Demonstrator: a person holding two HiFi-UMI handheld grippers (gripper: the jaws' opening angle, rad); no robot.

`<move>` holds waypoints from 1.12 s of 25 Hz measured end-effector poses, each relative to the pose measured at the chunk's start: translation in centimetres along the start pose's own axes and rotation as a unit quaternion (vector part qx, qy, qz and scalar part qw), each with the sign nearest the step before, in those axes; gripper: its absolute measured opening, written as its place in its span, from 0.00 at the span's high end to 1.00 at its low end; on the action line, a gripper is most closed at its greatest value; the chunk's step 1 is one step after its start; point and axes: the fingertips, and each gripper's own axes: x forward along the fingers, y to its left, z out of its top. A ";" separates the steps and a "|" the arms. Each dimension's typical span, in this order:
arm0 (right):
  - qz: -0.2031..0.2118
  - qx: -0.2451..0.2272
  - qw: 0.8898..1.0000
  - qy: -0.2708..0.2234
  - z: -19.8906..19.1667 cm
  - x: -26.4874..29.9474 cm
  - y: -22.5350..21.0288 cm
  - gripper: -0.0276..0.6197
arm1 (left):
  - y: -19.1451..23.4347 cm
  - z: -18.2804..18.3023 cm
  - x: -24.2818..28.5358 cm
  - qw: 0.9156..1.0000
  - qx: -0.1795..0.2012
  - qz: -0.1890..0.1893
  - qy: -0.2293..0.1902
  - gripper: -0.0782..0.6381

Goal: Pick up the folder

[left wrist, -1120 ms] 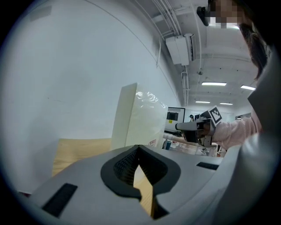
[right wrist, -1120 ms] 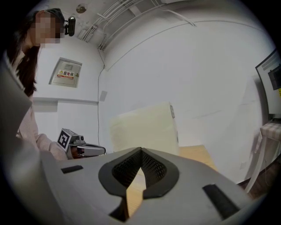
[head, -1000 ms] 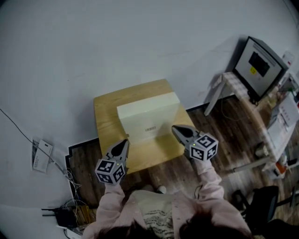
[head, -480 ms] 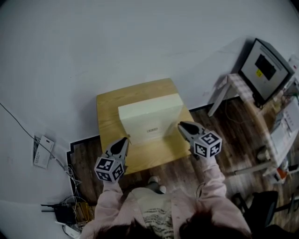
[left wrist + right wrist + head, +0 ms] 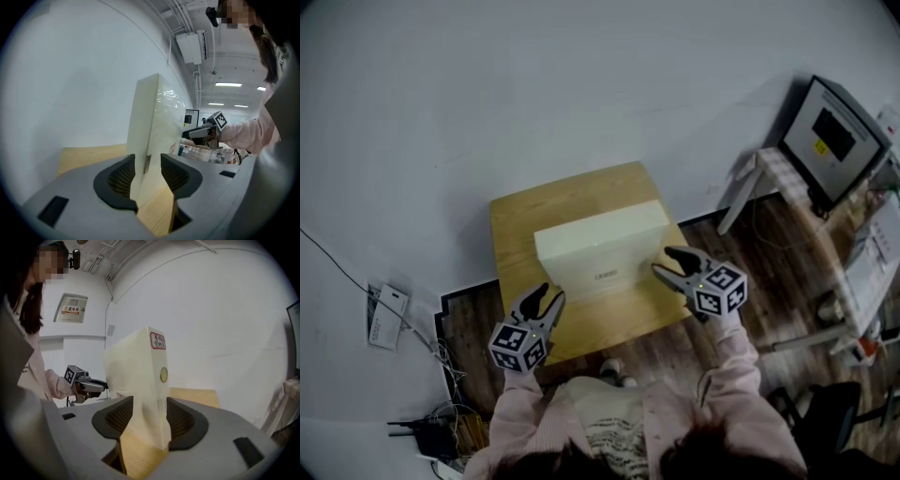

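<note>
A cream box folder (image 5: 600, 246) stands upright along a small wooden table (image 5: 517, 220). My left gripper (image 5: 546, 298) is at its left end and my right gripper (image 5: 670, 262) at its right end. Both pairs of jaws are opening. In the left gripper view the folder (image 5: 154, 117) has its end edge in the gap of the left gripper (image 5: 147, 174), pads clear of it. In the right gripper view the folder (image 5: 140, 371), with a red label and a yellow dot, stands likewise in the gap of the right gripper (image 5: 149, 417), untouched. Each gripper sees the other beyond the folder.
A white wall runs right behind the table. A monitor (image 5: 832, 131) stands on a side table at the right. Cables and a white box (image 5: 384, 314) lie on the wood floor at the left. A dark chair (image 5: 825, 412) is at the lower right.
Both grippers' jaws were shut and now stand apart. The right gripper has sunk a little at the folder's right end; the left has edged in at the left end.
</note>
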 end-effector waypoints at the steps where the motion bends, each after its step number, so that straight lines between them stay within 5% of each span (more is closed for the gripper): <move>1: 0.003 0.000 1.000 0.002 0.0 0.2 -0.1 0.58 | 0.1 0.0 0.2 1.000 0.000 -0.003 0.000 0.64; 18: 0.079 -0.022 0.995 0.058 -0.6 3.4 -1.2 0.36 | 0.4 -0.5 3.1 0.996 0.002 -0.081 0.028 0.37; 28: 0.110 -0.021 0.992 0.066 -0.7 5.1 -1.1 0.34 | 0.7 0.0 4.4 0.994 0.002 -0.109 0.024 0.36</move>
